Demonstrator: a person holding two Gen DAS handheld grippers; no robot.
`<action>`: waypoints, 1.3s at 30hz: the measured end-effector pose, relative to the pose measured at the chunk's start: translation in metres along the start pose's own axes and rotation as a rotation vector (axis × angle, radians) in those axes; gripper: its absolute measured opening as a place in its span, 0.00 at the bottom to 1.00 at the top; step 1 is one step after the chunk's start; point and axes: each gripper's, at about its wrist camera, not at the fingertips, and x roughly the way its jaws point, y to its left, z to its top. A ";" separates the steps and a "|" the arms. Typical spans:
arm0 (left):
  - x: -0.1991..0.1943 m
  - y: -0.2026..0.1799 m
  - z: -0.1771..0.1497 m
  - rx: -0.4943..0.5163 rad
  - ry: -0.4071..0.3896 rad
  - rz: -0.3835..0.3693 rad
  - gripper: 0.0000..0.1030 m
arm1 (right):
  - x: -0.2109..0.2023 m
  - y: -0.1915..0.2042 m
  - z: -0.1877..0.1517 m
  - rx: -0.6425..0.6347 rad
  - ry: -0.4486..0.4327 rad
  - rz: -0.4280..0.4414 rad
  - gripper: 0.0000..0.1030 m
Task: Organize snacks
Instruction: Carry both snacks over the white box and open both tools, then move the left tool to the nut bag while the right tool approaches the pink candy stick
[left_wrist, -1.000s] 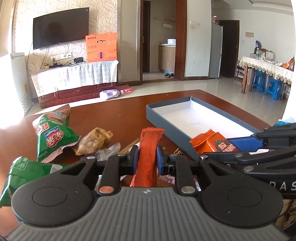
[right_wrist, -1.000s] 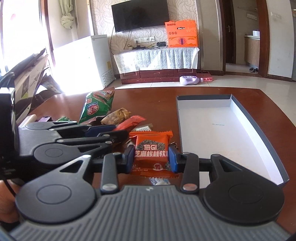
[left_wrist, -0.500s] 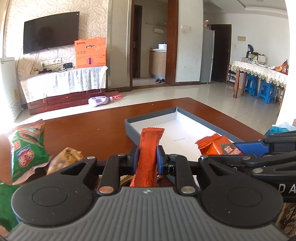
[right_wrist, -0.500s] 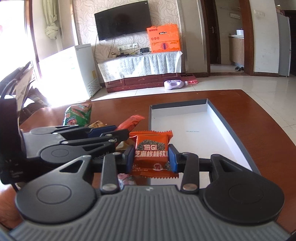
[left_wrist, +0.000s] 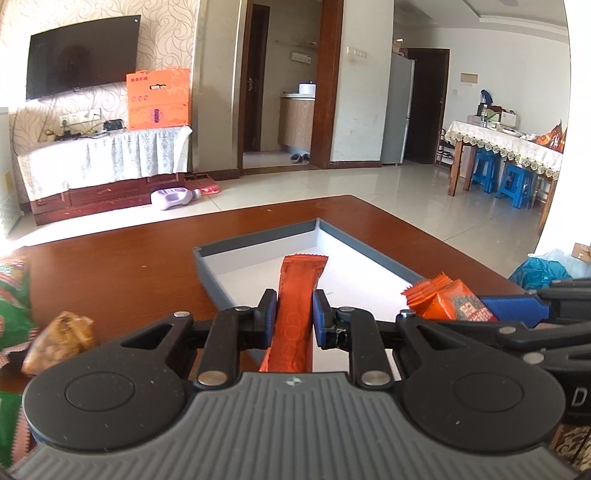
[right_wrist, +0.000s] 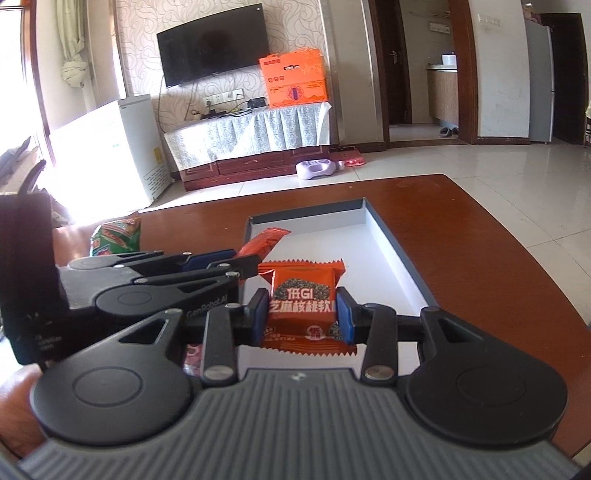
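Left gripper (left_wrist: 294, 314): clamped on a long red-orange stick sachet (left_wrist: 297, 306); blue pads press both its long edges, jaws narrow. The sachet stands nearly upright, its top end over the near corner of the tray.
Right gripper (right_wrist: 301, 319): closed on a square orange snack packet (right_wrist: 303, 306) with white Chinese print and "GI" on the face; pads press its left and right sides, jaws at a middling gap. The packet is held above the near end of the tray.
Tray (right_wrist: 397, 254): shallow grey box lid with white inside, lying flat on the table; nothing seen lying in it.
Table (left_wrist: 122, 258): dark red-brown wood, glossy.
Gripper relation: side by side, left gripper's arms just left of the right one in the right wrist view; both point toward the tray.
Loose snacks: green bag (right_wrist: 118, 236) on the table left of the tray; clear bag of brown nuts (left_wrist: 59, 339) further toward the near-left, beside another green bag at the frame edge.
Person: part of a hand (right_wrist: 18, 410) shows at the lower left of the right wrist view.
Background: wall TV (right_wrist: 214, 53), orange carton (right_wrist: 293, 81) on a cloth-covered cabinet, white freezer (right_wrist: 110, 147), purple bottle (left_wrist: 171, 197) on the tile floor.
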 end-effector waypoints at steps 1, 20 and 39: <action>0.005 -0.002 0.001 -0.001 0.003 -0.006 0.24 | 0.001 -0.003 -0.001 0.006 0.004 -0.006 0.40; 0.078 -0.016 -0.007 0.038 0.080 0.045 0.64 | 0.057 -0.038 -0.001 0.084 0.106 -0.098 0.41; -0.045 0.049 -0.028 -0.002 -0.021 0.196 0.85 | 0.006 -0.017 -0.002 0.114 -0.067 0.066 0.57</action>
